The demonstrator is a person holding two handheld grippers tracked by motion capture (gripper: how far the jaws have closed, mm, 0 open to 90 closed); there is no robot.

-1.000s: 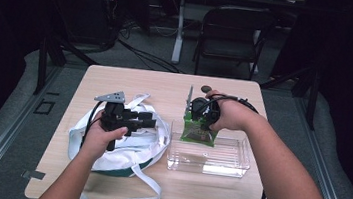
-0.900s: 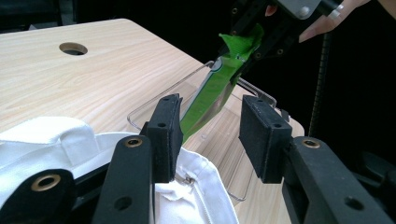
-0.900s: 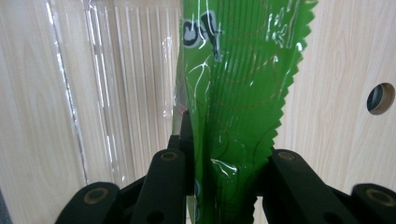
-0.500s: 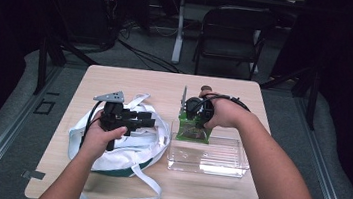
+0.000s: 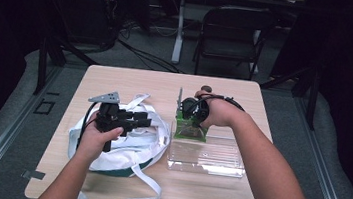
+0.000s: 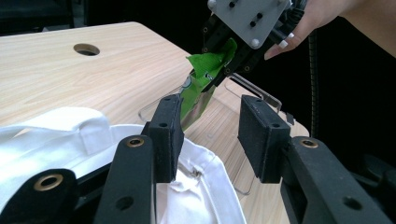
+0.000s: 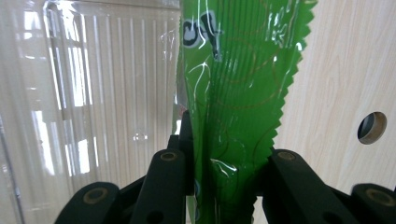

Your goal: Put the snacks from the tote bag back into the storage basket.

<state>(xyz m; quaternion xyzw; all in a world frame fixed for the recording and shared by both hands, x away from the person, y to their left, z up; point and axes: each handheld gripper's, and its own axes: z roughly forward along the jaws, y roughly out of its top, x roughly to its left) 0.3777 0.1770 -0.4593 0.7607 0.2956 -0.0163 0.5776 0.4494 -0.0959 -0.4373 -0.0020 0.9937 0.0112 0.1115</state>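
Observation:
A green snack packet (image 7: 233,93) hangs pinched between the jaws of my right gripper (image 7: 224,175), which is shut on it. In the high view the right gripper (image 5: 190,112) holds the packet (image 5: 190,131) over the far left corner of a clear plastic box (image 5: 208,158). My left gripper (image 5: 138,120) rests open on a white cloth bag (image 5: 124,146) at the table's left. In the left gripper view its own jaws (image 6: 212,135) stand apart with nothing between them. Beyond them are the packet (image 6: 205,77) and the box rim (image 6: 254,91).
The wooden table (image 5: 131,82) has a round cable hole (image 5: 206,88) near its far edge. The bag's white straps (image 5: 147,182) trail toward the front edge. A dark chair (image 5: 232,30) stands behind the table. Bare tabletop lies at the far left.
My right gripper has carried the green packet a little to the left, over the box's far left corner. The left gripper has stayed on the white bag.

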